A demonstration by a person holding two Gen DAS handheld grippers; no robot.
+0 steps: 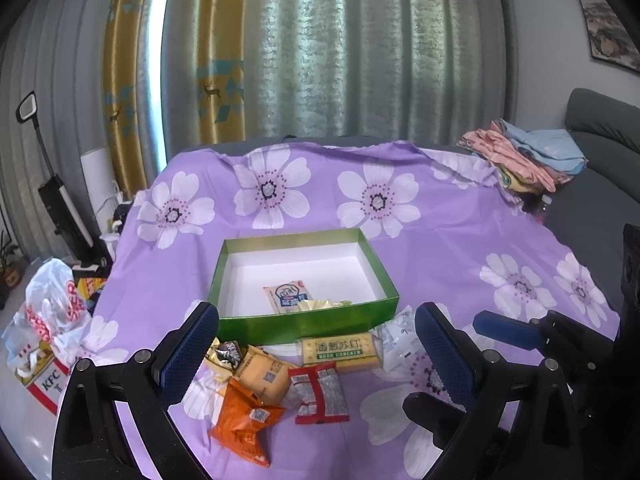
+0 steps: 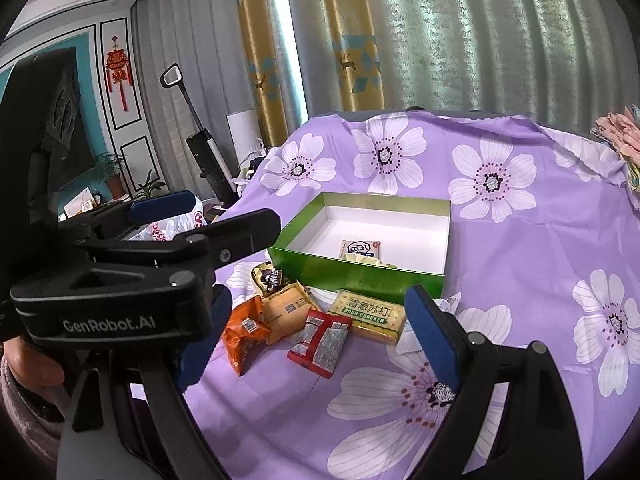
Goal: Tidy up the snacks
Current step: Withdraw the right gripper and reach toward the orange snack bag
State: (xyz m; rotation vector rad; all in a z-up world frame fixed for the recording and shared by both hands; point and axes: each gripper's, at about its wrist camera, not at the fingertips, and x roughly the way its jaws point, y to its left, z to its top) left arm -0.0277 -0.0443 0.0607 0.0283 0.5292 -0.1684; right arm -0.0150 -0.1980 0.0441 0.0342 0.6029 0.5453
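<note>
Left wrist: tongs (image 1: 320,354) agape above snacks (image 1: 280,376).

Broad tabletop (image 1: 460,240) draped in a purple cloth printed with large white flowers. Near the middle, an open green cardboard box with a white inside (image 1: 280,326). Just in front of the box, a cluster of snack packets: crumpled orange bag (image 1: 246,426), tan packet (image 1: 262,374), red-and-silver packet (image 1: 320,394), yellow soda-cracker pack (image 1: 340,354), dark-printed wrapper (image 1: 228,352), clear white wrapper (image 1: 396,340). At the far right edge, a stack of folded pink and blue clothes (image 1: 528,156).
</note>
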